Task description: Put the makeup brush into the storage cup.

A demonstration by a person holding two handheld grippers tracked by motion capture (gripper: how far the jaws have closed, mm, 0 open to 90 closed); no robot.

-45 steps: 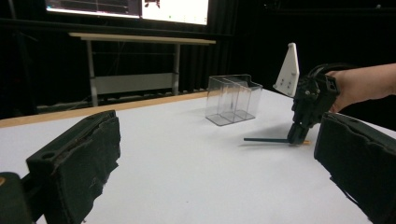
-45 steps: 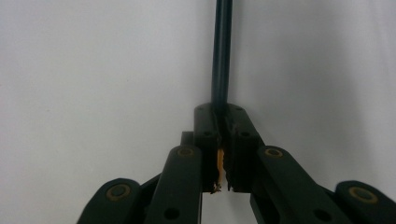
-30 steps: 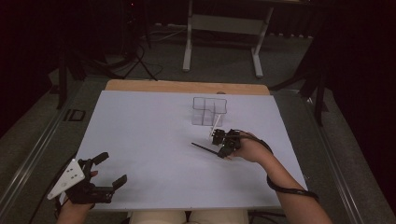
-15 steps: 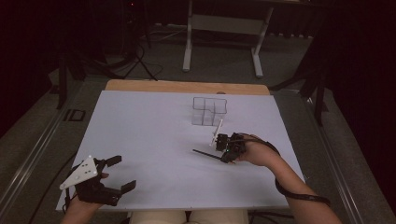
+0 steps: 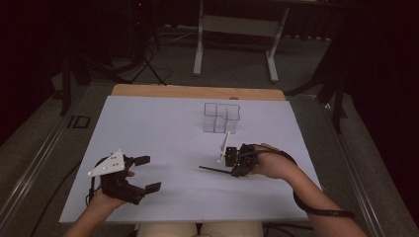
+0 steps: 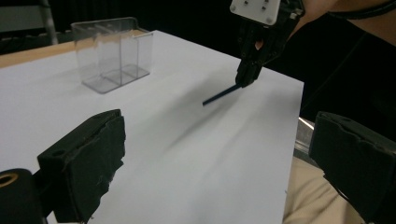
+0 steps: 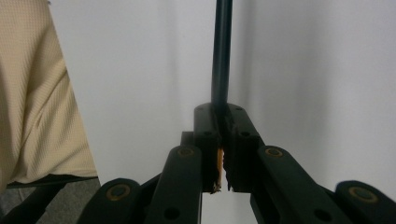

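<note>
My right gripper (image 5: 231, 171) is shut on one end of a thin dark stick (image 5: 213, 170). The stick points left, roughly level, just over the white sheet (image 5: 163, 128). In the right gripper view the jaws (image 7: 222, 114) meet on the stick (image 7: 221, 56), which runs straight ahead. A clear box (image 5: 221, 117) with several compartments stands behind the right hand, apart from it. My left gripper (image 5: 147, 173) stands open and holds nothing at the front left of the sheet. The left gripper view looks between its wide jaws (image 6: 219, 163) at the box (image 6: 112, 53), the stick (image 6: 222, 94) and the right gripper (image 6: 246, 78).
A wooden strip (image 5: 197, 91) edges the table's far side. Beyond it on the dark floor stand a metal frame (image 5: 237, 24) and cables. The person's beige trousers (image 7: 42, 93) lie at the table's near edge.
The left gripper has moved right and a little further onto the sheet. The right hand has drawn back toward the near edge, away from the box, with the stick still gripped.
</note>
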